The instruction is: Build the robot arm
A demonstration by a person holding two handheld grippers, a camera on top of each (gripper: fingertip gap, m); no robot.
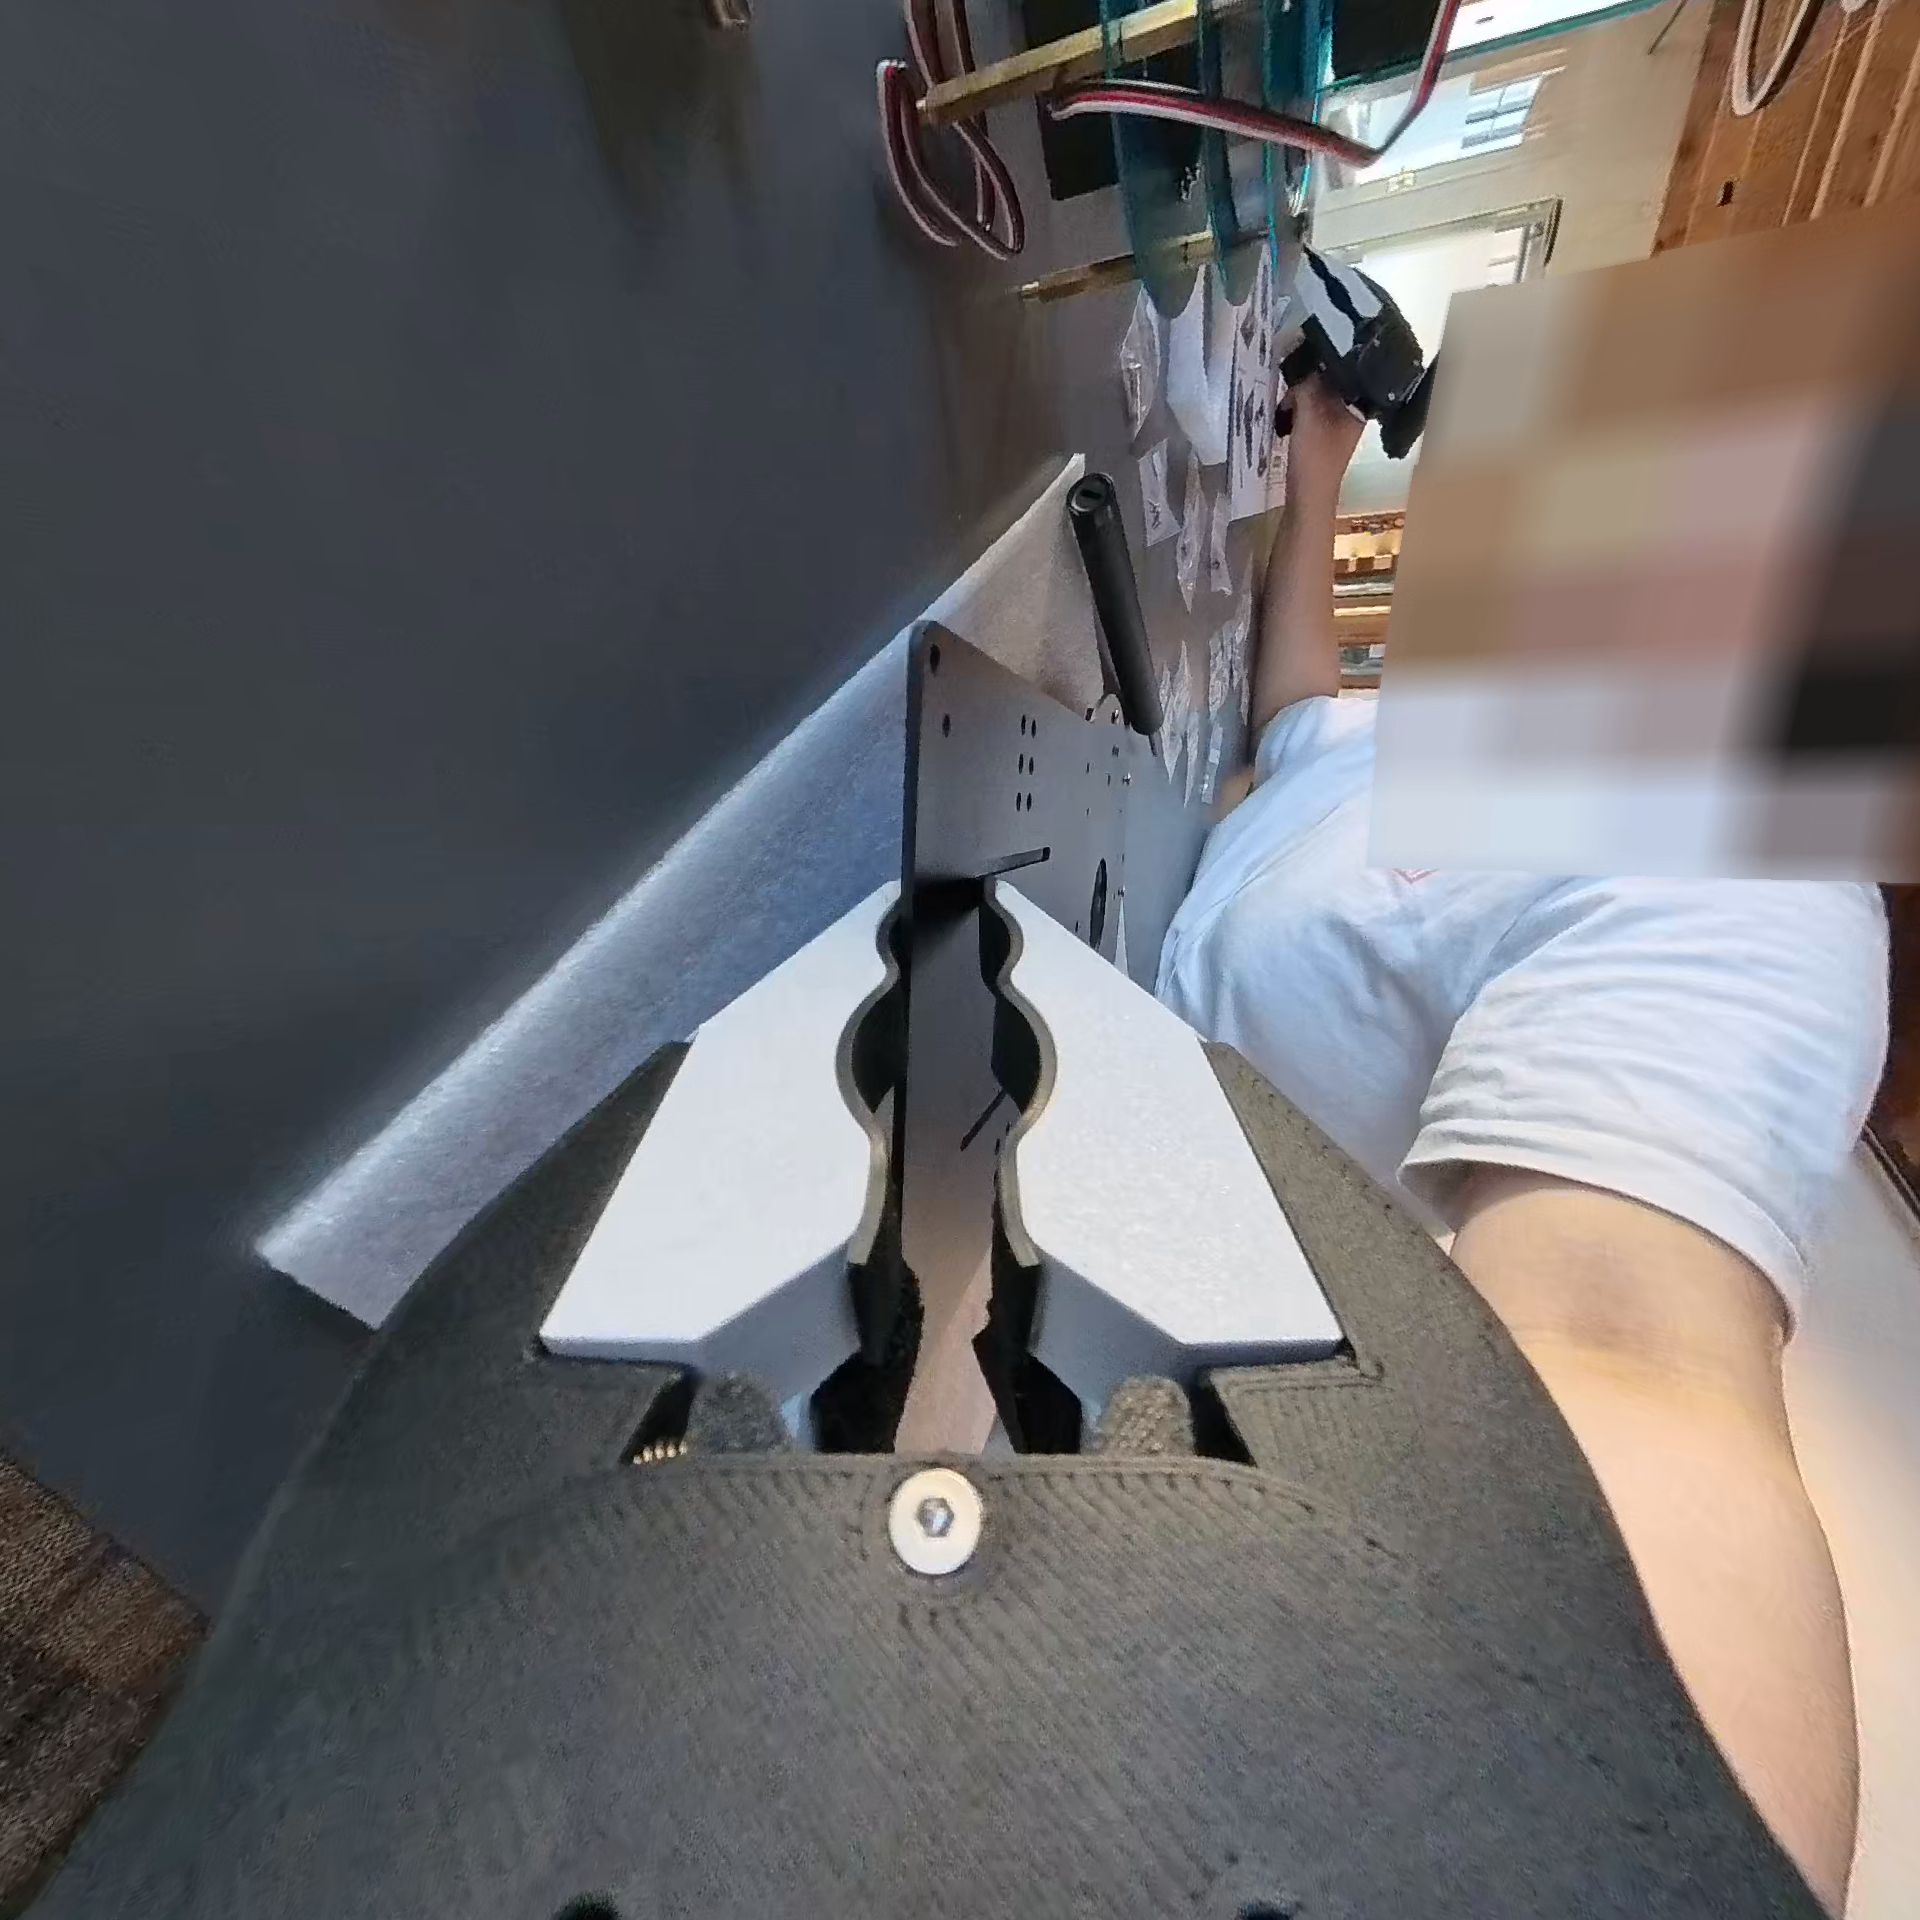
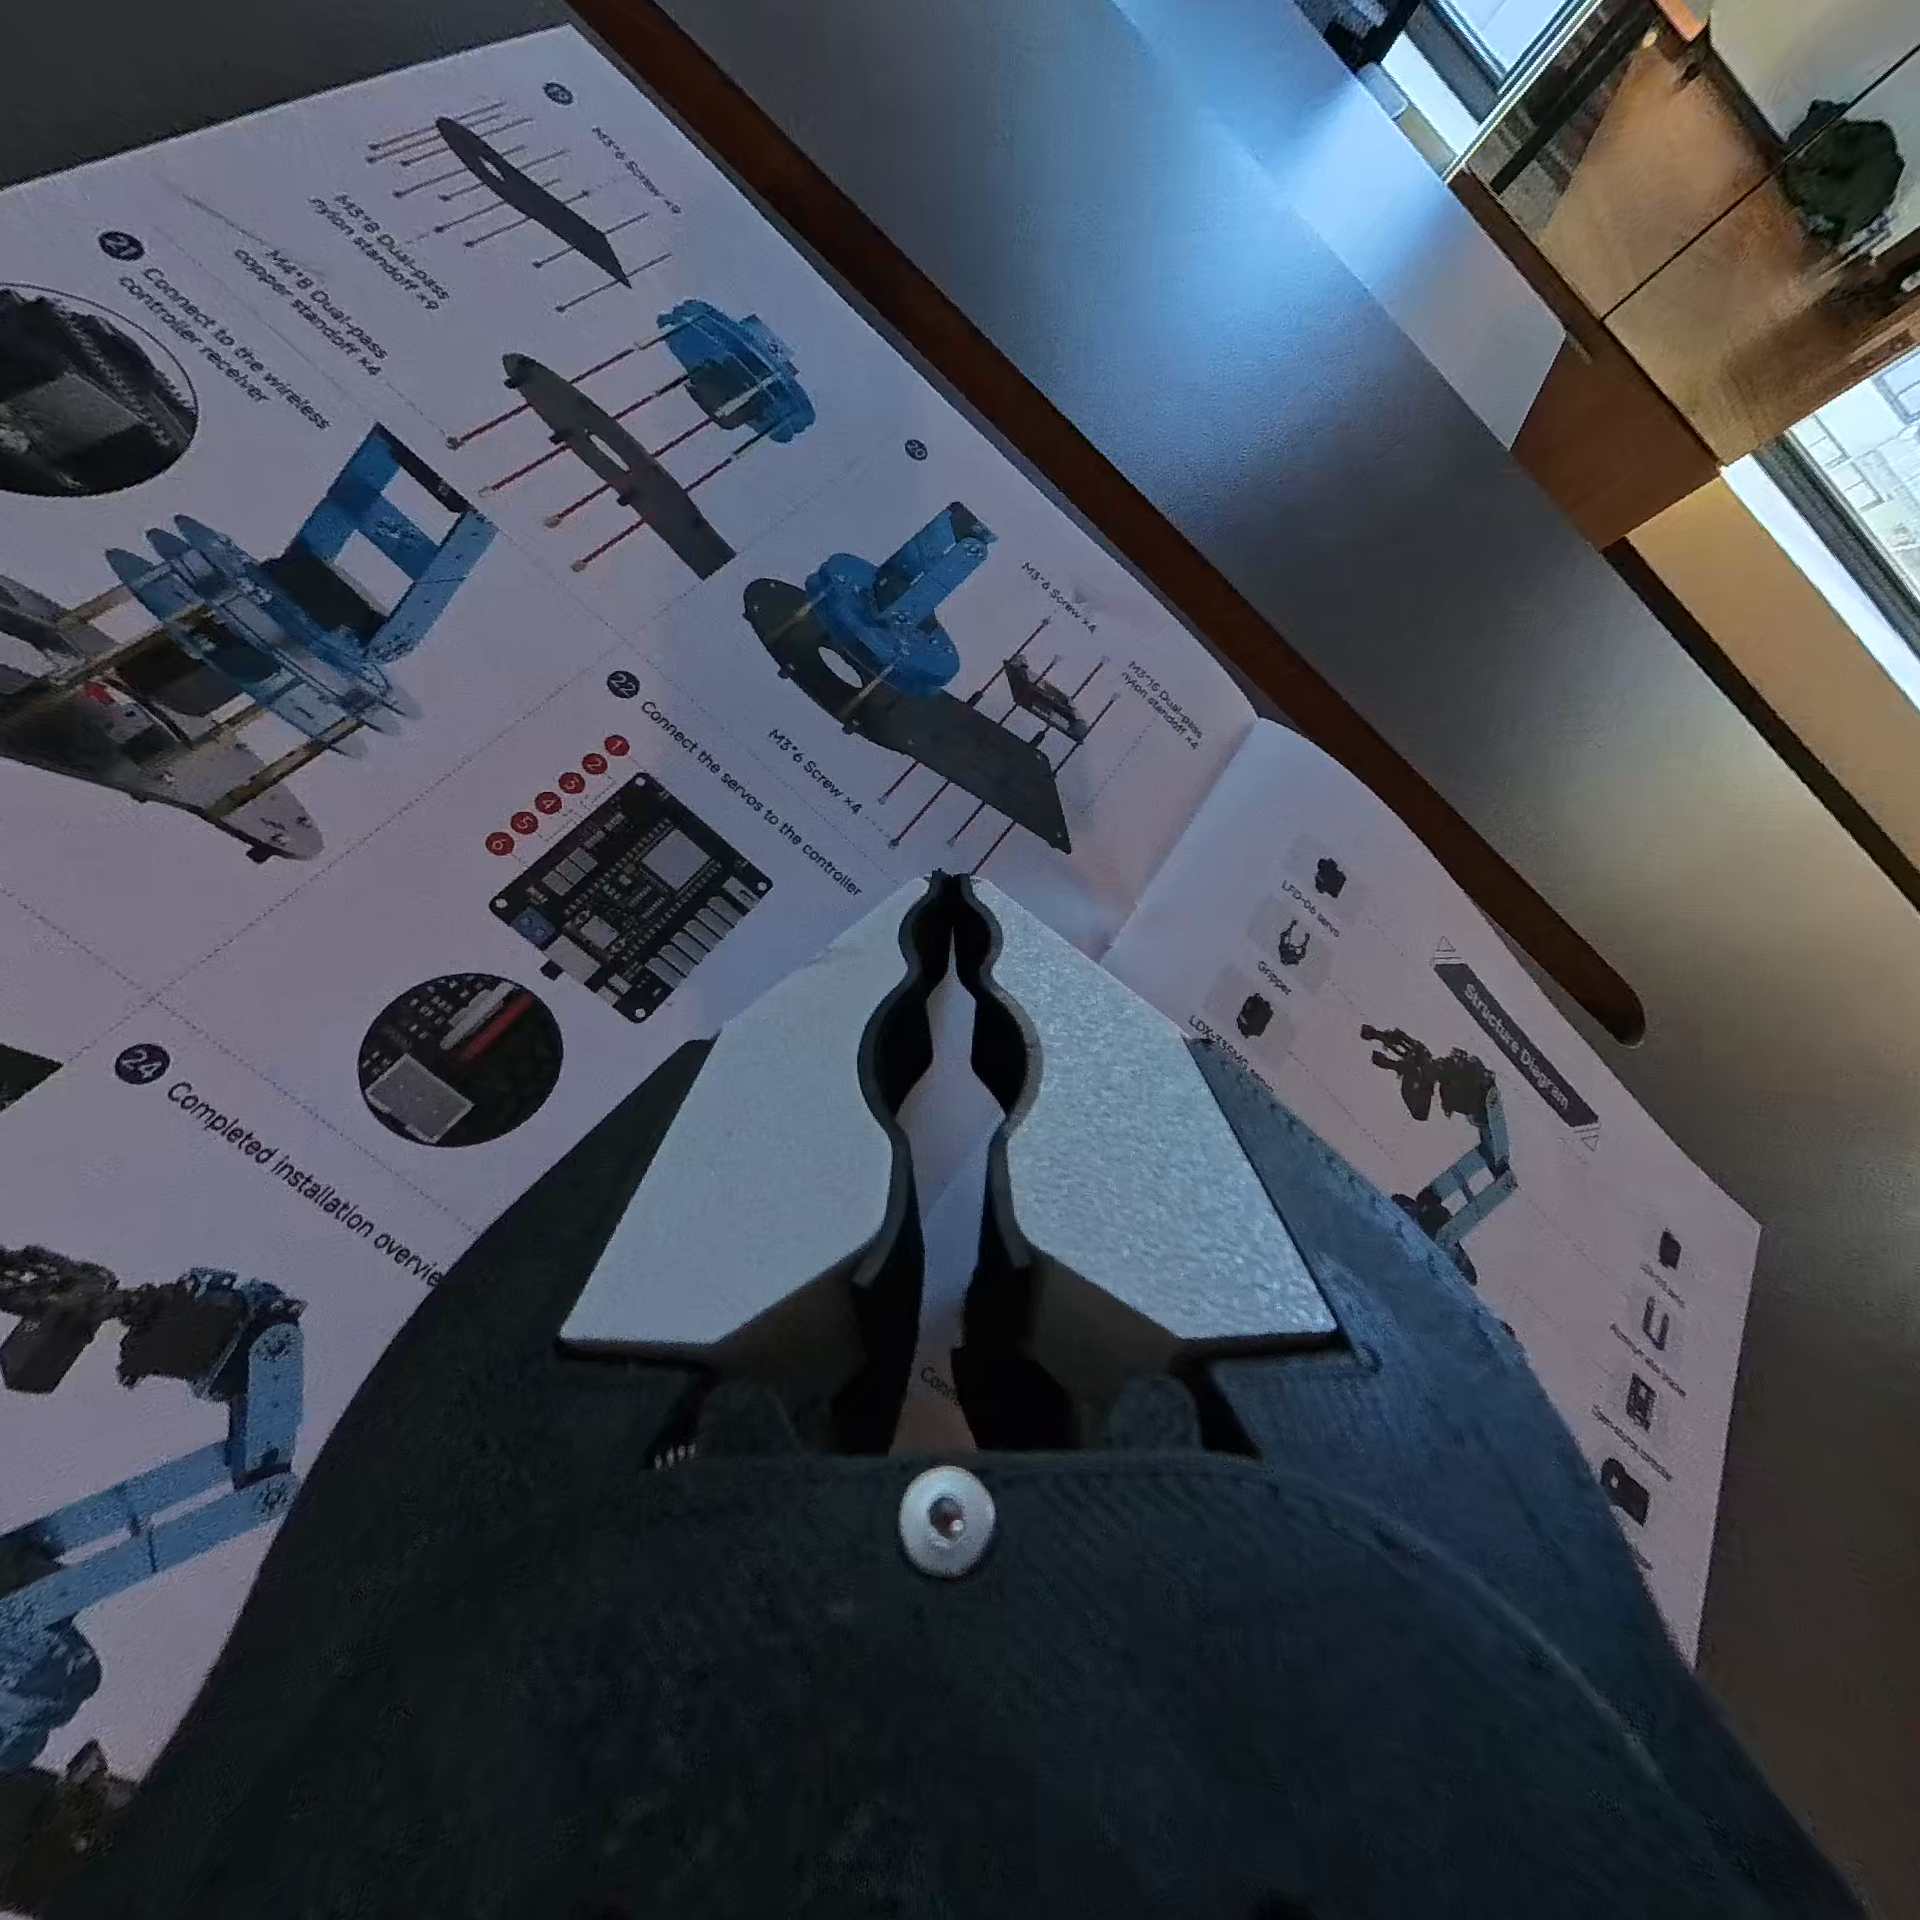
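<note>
A: What is held by the left gripper [image 1: 948, 914]?

B: A flat black plate [image 1: 1013, 790] with small drilled holes is clamped edge-on between its pale fingers [image 1: 748, 1143]. The plate's lower end is hidden inside the gripper body; its far right edge is cut off behind a person's white sleeve [image 1: 1558, 1039].

A: What is seen around the black plate?

B: Just beyond it a black rod [image 1: 1117, 597] is seen lying on a grey sheet [image 1: 790, 831], with small clear bags of parts [image 1: 1205, 540] farther past the rod. Their contents are too small to be made out. Well above the plate, teal translucent discs [image 1: 1216, 156] on brass standoffs and red-white-black wires [image 1: 1195, 109] are partly cut off by the top edge. The other gripper [image 1: 1351, 343] is seen far behind the plate, beside a mosaic patch; how its fingers stand cannot be told from there.

A: And the right gripper [image 2: 951, 888]?

B: Its fingertips are seen pressed together, and a thin white strip shows between the fingers lower down. Whether paper is pinched there cannot be told. A printed instruction sheet [image 2: 416, 727] with pictures of blue and black parts is spread under and around it on a grey table [image 2: 1351, 468]; the sheet is cut off at the left edge and covered by the gripper body below. The black plate is not seen in the right wrist view.
</note>
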